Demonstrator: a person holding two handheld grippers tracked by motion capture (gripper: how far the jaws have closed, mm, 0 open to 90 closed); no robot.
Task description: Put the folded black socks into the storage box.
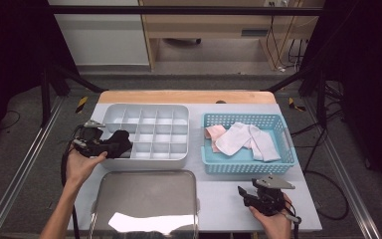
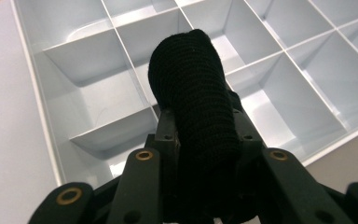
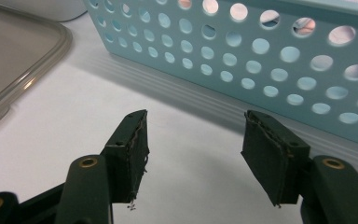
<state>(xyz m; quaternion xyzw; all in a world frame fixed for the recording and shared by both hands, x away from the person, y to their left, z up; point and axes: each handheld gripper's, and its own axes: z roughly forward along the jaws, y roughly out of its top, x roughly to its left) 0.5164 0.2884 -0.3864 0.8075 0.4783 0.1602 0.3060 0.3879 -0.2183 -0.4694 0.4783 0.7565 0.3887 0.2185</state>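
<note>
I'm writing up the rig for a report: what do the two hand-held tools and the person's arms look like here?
Both tools are black, with linked arms joined by brass-coloured rivets. The right tool carries a grey three-cornered plate on top, and its two flat jaw pads look worn and frayed at the edges. The left tool also shows a small grey plate and trails a black cable. Both forearms are bare, with no sleeves in view.

I can read no text, label, brand or number on anything from my seat at the controls.
</note>
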